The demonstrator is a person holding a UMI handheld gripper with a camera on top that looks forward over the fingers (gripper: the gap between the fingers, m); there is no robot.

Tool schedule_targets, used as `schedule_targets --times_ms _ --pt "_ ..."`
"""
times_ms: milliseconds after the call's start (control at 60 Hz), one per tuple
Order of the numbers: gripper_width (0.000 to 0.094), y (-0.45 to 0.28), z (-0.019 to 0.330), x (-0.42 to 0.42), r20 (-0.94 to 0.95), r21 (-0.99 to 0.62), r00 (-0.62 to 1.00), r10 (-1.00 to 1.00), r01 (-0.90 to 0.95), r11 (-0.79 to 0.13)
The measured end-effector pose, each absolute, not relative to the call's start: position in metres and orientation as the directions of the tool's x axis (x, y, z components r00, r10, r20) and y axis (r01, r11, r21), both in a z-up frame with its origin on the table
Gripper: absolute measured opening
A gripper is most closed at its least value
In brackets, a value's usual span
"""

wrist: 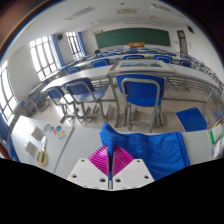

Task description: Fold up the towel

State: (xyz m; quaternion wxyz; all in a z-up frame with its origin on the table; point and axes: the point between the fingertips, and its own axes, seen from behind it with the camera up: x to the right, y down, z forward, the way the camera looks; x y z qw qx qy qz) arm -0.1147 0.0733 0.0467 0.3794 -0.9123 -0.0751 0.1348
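A blue towel lies on the white table just ahead of my fingers, spreading away to the right. My gripper is shut on a thin fold of the towel's near edge; the two magenta pads meet with the blue cloth pinched between them. The rest of the towel rises in rumpled folds beyond the fingertips.
Small papers and a round object lie on the table to the left. Beyond the table stand blue chairs and desks in rows. Windows line the left wall and a green board hangs at the far wall.
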Motion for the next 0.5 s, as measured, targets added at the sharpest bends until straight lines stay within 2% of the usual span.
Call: schedule_targets --times_ms 50,117,217,267,300,317,400,450,500 --pt "0.0031 0.068 0.083 -0.118 -0.289 -0.717 0.929 0.229 -0.052 -0.695" --pt "0.0031 0.071 0.11 -0.1 -0.357 -0.726 0.912 0.2 -0.136 -0.675" --pt "0.0043 0.079 0.099 -0.063 -0.34 -0.712 0.93 0.141 -0.156 -0.685" --pt "0.0105 0.08 0.076 -0.04 -0.304 -0.69 0.945 0.118 -0.133 -0.711" --pt "0.0193 0.078 0.061 -0.026 -0.277 -0.672 0.954 0.114 -0.107 -0.733" --pt "0.0262 0.079 0.046 -0.013 -0.264 -0.669 0.958 0.115 -0.096 -0.737" --pt "0.0614 0.082 0.035 0.019 -0.166 -0.67 0.981 0.104 -0.034 -0.742" --pt "0.0747 0.084 0.034 0.044 -0.112 -0.684 0.988 0.104 0.0 -0.729" --pt "0.0831 0.083 0.046 0.056 -0.072 -0.705 0.993 0.094 0.015 -0.709"
